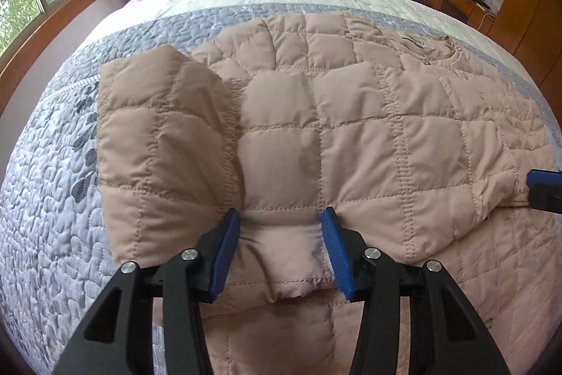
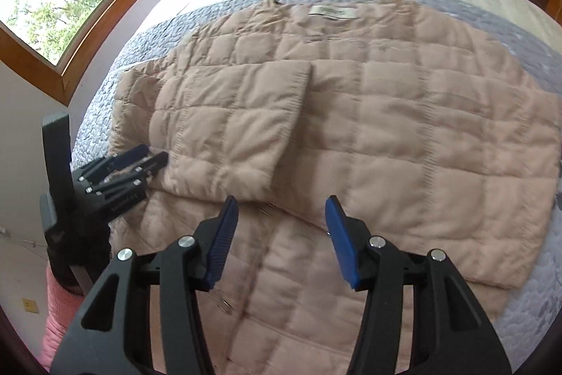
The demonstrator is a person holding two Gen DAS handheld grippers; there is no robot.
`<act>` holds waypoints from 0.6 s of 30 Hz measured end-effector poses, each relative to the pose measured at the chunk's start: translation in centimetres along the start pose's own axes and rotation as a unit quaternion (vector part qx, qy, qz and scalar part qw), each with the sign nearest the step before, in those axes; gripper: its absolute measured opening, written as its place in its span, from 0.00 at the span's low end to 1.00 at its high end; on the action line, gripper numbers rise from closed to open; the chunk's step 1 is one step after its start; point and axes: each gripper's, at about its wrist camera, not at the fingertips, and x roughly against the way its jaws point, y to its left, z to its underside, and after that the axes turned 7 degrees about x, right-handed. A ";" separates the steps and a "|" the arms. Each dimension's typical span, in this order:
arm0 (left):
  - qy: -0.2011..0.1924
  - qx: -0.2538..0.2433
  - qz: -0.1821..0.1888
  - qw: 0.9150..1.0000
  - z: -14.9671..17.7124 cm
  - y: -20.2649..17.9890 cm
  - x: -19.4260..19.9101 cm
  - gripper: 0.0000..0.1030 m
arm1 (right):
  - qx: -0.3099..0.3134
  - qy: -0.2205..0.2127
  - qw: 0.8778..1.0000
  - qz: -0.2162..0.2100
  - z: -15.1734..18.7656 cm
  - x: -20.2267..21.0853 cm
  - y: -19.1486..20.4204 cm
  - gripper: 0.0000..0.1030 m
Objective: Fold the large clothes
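A large, dusty-pink quilted padded jacket is lying spread flat across the bed, its square stitching showing all over. In the right wrist view its collar, carrying a white label, is pointing toward twelve o'clock, and its hem is trailing off toward six o'clock. One puffy sleeve is lying folded inward over the body, running from about nine o'clock toward the centre, with its ribbed cuff edge resting on the chest panel.

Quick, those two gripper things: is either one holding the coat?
Left gripper: open, over the pink quilted coat, holding nothing.
Right gripper: open, holding nothing.
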 end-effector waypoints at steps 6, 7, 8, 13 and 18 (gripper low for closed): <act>-0.005 0.013 0.011 1.000 0.1 0.2 0.0 0.47 | -0.010 0.026 1.000 -0.007 -2.0 -3.4 0.4 0.41; -0.005 0.014 0.012 1.000 0.1 0.2 0.0 0.47 | -0.013 0.031 0.999 -0.012 -2.1 -4.0 0.3 0.31; -0.006 0.015 0.013 1.000 0.1 0.3 0.0 0.47 | -0.012 0.034 0.999 -0.010 -2.3 -4.6 0.4 0.22; -0.011 0.020 0.027 0.999 -0.2 0.3 1.1 0.47 | -0.008 0.019 1.000 -0.019 -2.1 -4.4 0.2 0.11; -0.036 0.012 0.045 0.998 -0.5 -0.7 3.2 0.47 | -0.007 -0.031 0.999 -0.029 -1.4 0.6 -1.0 0.11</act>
